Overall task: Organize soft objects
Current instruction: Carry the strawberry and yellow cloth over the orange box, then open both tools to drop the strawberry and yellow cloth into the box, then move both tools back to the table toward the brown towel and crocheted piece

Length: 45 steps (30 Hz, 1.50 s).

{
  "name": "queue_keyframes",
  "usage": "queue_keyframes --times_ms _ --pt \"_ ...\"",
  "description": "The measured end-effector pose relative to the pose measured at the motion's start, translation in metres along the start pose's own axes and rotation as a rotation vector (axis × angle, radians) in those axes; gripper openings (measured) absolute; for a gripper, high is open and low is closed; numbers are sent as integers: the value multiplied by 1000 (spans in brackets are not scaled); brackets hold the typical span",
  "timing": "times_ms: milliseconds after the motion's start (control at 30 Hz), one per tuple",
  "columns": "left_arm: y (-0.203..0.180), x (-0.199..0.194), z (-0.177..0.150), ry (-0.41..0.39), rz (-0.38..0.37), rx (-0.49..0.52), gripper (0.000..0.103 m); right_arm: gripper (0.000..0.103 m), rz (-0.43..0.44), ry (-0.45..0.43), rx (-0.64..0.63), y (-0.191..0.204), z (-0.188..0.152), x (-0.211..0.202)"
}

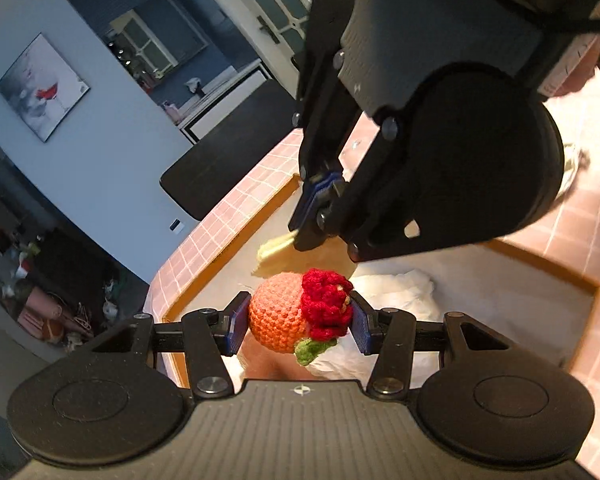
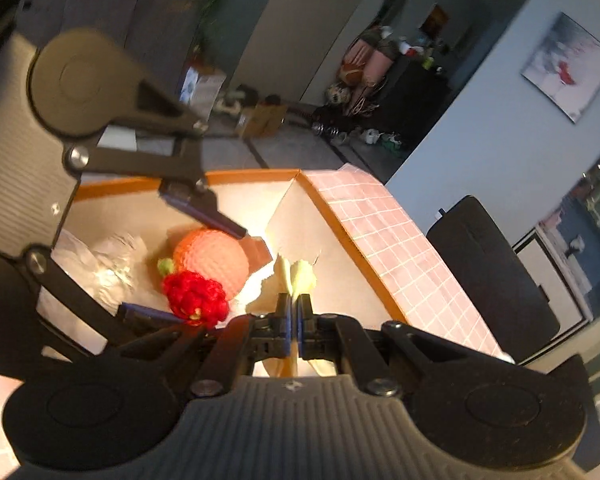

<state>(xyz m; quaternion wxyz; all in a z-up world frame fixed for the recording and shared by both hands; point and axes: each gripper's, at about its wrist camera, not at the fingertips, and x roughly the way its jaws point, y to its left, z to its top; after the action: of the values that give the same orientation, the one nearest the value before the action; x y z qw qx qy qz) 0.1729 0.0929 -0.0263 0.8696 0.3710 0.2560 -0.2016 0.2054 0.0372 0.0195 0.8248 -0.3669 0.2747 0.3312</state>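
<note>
My left gripper [image 1: 298,322] is shut on an orange crochet ball with a red flower and green leaf [image 1: 284,314], held over an open cardboard box [image 1: 228,248]. The ball also shows in the right wrist view [image 2: 212,264]. My right gripper [image 2: 294,312] is shut on a thin pale yellow soft piece [image 2: 298,274], just right of the ball over the box; in the left wrist view it hangs from above [image 1: 316,196] with the yellow piece [image 1: 274,250] below its tips. White soft stuffing [image 1: 396,292] lies inside the box.
The box stands on a pink tiled surface [image 2: 396,248]. A black chair back [image 1: 224,152] stands beyond the surface's edge. Cluttered floor items [image 2: 364,80] lie along the far wall.
</note>
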Motion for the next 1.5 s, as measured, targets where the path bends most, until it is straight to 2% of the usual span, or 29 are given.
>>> queue_keyframes --times_ms 300,467,733,867,1300,1500 --pt "12 32 -6 36 -25 -13 59 1 -24 89 -55 2 9 38" --pt "15 36 -12 49 -24 -20 63 1 -29 115 -64 1 11 51" --pt "17 36 -13 31 -13 -37 71 18 -41 120 -48 -5 13 61" --pt "17 32 -13 24 -10 -46 75 32 -45 99 -48 -3 13 54" --pt "2 -9 -3 2 39 -97 75 40 -64 4 -56 8 8 8" --pt "-6 -37 1 -62 50 -175 75 46 -68 -87 -7 8 -7 -33"
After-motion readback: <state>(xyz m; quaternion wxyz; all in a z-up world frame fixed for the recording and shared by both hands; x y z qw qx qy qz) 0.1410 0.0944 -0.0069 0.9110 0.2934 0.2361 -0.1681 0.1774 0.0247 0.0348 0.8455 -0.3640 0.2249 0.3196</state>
